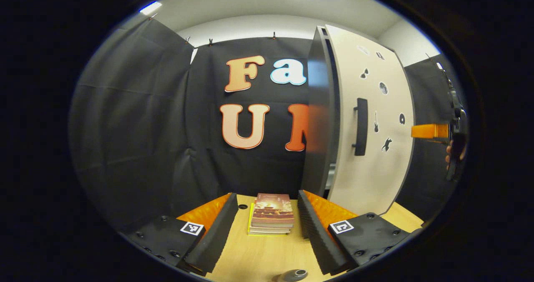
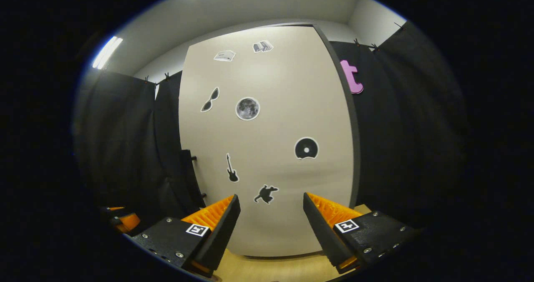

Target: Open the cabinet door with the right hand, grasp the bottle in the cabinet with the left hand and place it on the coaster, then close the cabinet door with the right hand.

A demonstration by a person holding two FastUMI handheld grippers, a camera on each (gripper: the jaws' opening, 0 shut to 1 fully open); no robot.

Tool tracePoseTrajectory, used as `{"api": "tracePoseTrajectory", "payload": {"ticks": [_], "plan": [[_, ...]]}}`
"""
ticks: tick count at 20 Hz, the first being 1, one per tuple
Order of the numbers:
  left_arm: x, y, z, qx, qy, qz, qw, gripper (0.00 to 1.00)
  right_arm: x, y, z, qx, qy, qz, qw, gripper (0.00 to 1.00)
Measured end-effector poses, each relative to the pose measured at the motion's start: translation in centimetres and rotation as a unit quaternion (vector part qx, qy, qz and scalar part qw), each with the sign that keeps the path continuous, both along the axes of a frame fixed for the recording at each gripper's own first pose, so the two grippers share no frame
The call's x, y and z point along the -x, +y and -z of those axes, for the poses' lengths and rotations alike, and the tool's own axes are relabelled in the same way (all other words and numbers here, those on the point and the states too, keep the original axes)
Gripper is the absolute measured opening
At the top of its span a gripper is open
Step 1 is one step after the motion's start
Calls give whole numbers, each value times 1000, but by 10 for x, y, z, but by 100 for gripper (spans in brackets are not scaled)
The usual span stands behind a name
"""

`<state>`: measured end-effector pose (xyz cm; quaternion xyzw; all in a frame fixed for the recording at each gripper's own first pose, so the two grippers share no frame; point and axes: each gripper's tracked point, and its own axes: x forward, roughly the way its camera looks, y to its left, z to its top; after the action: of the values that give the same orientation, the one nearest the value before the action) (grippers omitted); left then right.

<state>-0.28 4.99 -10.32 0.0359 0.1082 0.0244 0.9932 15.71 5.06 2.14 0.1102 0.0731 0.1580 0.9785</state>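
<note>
wooden surface (image 1: 258, 257), book stack (image 1: 272, 219) near far edge, bottle top (image 1: 294, 275) at near edge. cabinet door (image 2: 267, 148) ajar, stickers, no readable writing. left gripper (image 1: 267, 227), right gripper (image 2: 271, 227) both spread, empty.

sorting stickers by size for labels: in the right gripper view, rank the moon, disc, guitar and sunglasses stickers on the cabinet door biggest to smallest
1. moon sticker and disc sticker: they look about alike, so I won't rank them.
2. guitar sticker: long but thin.
3. sunglasses sticker: close to the guitar; fisheye bending makes that pair unsure.

All sit on the cabinet door.
</note>
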Motion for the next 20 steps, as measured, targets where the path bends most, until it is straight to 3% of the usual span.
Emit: {"api": "tracePoseTrajectory", "payload": {"ticks": [3,8,12,20], "plan": [[-5,-34,-21,27,-15,18,999,94,24,-38,3,40,-24,24,999,94],[-4,-81,-40,22,-37,45,998,95,66,-73,0,100,-78,38,991,94],[-3,-113,-56,39,-56,64,996,93,89,-84,0,91,-87,32,991,94],[-5,-148,-71,28,-80,82,993,94,102,-105,4,78,-73,40,993,95]]}}
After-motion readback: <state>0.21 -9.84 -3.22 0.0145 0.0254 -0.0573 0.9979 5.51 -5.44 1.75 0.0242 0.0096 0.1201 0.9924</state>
